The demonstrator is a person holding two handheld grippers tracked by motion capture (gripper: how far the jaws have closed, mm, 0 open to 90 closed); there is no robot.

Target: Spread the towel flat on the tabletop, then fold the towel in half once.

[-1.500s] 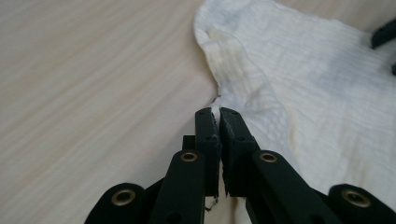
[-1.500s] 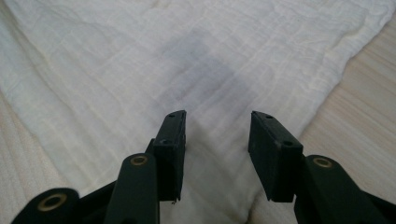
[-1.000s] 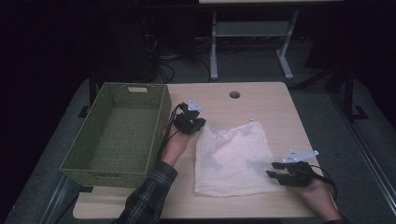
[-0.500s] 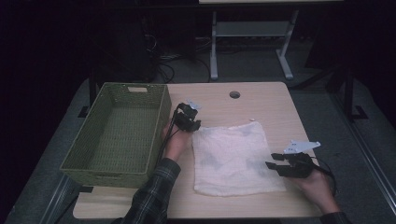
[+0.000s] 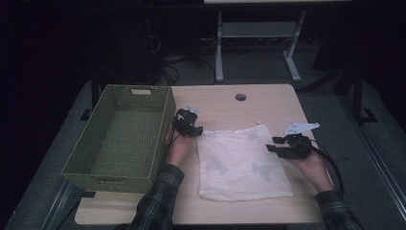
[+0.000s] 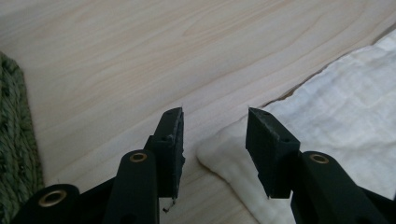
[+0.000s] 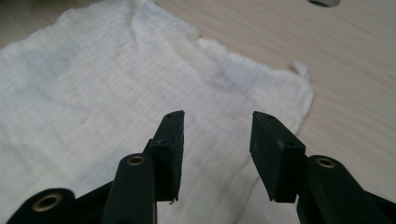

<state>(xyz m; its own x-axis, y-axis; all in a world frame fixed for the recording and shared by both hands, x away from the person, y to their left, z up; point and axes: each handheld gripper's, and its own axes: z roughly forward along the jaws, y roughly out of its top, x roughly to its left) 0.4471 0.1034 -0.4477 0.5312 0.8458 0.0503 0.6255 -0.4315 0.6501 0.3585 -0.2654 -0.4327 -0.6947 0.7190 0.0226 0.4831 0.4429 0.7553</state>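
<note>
While a green woven basket (image 5: 119, 136) sits empty at the left edge of the light wooden table (image 5: 268, 103), a white cloth (image 5: 242, 163) lies spread flat beside it, near the middle of the tabletop. Between basket and cloth, the left gripper (image 5: 190, 127) hovers at the cloth's far left corner, held by a hand whose plaid sleeve (image 5: 158, 201) enters from the bottom of the high view. Its jaws stand wide apart and hold nothing; in the left gripper view, the left gripper (image 6: 215, 135) frames that rounded cloth corner (image 6: 224, 156) between its tips, with bare wood ahead and the basket's weave (image 6: 14, 140) at the far left. Farther right, a round cable hole (image 5: 241, 97) marks the table's far side. At the cloth's right edge, the right gripper (image 5: 275, 145) points inward over the fabric, jaws likewise wide and empty. In the right gripper view, the right gripper (image 7: 217, 133) hangs just above the cloth (image 7: 93, 93) near its right hem, whose far corner ends in a small loose tag (image 7: 301, 70).
</note>
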